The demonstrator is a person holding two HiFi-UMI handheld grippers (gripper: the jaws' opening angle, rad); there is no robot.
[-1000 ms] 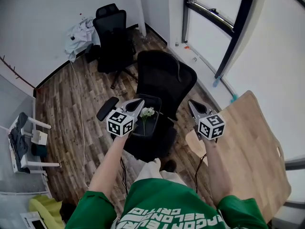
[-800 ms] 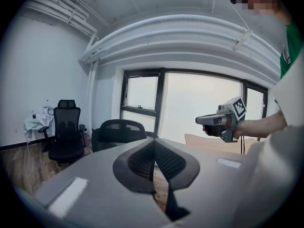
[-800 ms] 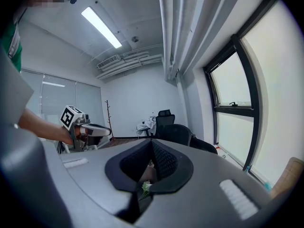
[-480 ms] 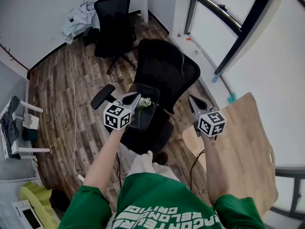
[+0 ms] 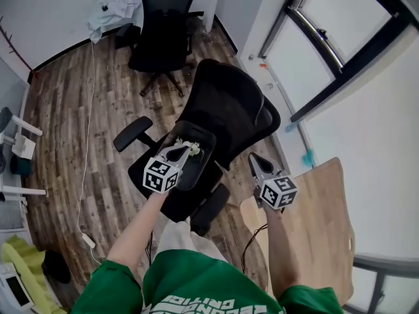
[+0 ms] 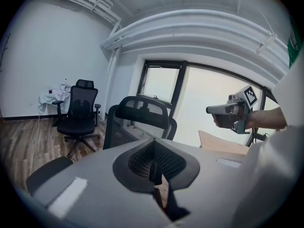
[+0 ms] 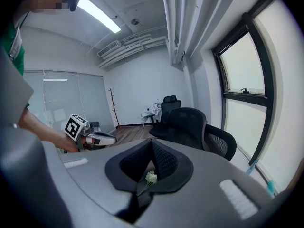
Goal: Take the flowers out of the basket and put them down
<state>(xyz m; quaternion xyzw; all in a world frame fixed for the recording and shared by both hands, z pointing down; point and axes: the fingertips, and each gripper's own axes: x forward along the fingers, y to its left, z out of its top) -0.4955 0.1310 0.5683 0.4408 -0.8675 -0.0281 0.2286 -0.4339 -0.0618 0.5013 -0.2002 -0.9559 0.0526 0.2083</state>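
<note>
White flower on a thin green stem (image 7: 151, 177) stands in the hollow of the right gripper (image 5: 253, 157), whose jaws are pressed together on the stem. This gripper is held to the right of the black office chair (image 5: 232, 100), between the chair and the wooden table (image 5: 321, 227). It is well apart from the black basket (image 5: 208, 157), which sits on the chair's seat. Finding: the white flower is out of the basket but not yet put down.

A second sprig (image 5: 191, 149) of white blossom shows over the basket on the chair's seat, just beside the tip of the left gripper (image 5: 179, 152). The left jaws are also pressed together. The left gripper view faces the window (image 6: 209, 99) behind the chair and is backlit. It shows only a thin dark sliver in the hollow between the pads. It cannot be told whether this gripper pinches the second sprig's stem or the sprig lies loose in the basket.

Status, as judged: the task is under way and roughly at its middle. No flower is seen laid on the table or on the plank floor (image 5: 72, 129) around the chair, so no putting down is complete.

Outstanding, as judged:
- carry the white flower from beside the chair to a resting place, and spread the right jaws there;
- lift the second sprig clear of the basket on the chair;
- set it down likewise.
</note>
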